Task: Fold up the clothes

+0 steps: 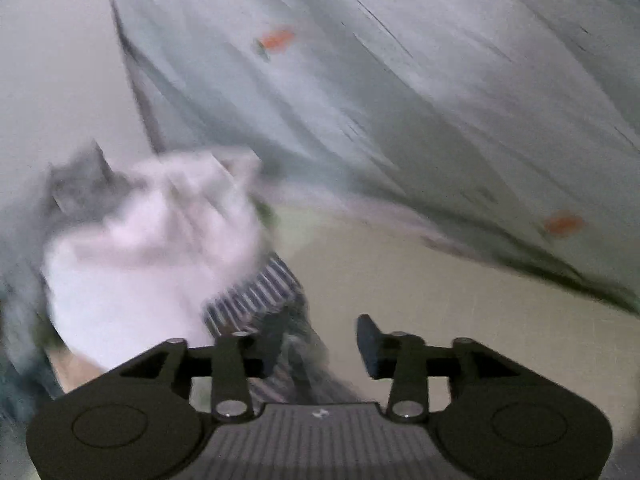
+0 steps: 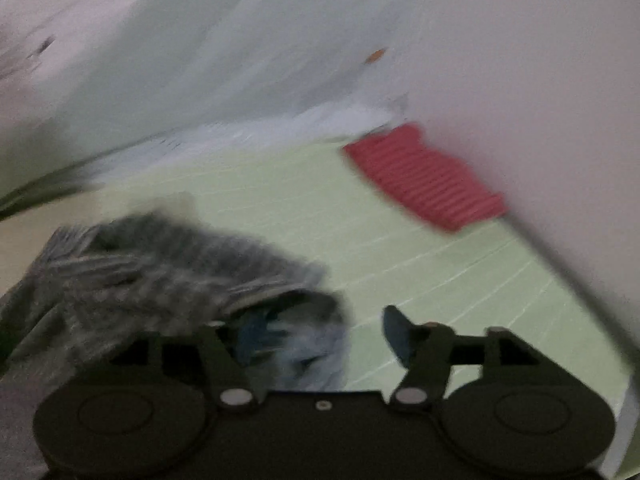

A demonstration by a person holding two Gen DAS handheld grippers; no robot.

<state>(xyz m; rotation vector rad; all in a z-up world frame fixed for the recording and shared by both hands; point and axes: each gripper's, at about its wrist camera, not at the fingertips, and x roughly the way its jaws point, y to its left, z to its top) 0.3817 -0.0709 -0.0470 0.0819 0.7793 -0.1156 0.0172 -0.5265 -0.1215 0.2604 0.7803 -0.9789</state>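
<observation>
My left gripper [image 1: 320,344] gapes empty; the striped garment [image 1: 256,296] lies just left of it, by white cloth [image 1: 152,248]. My right gripper [image 2: 320,336], released too, has the grey garment [image 2: 168,272] heaped near-left, running leftward

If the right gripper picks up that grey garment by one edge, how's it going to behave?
The grey garment lies crumpled in soft folds, so it will probably hang limp and unfurl. It looks fuzzy, so likely grippy rather than slippery. Nothing suggests it would roll or break.

Matt black plastic tool [image 1: 320,344], soft white cloth [image 1: 152,248], fuzzy grey fabric [image 2: 160,272], ribbed red cloth [image 2: 424,178]
</observation>
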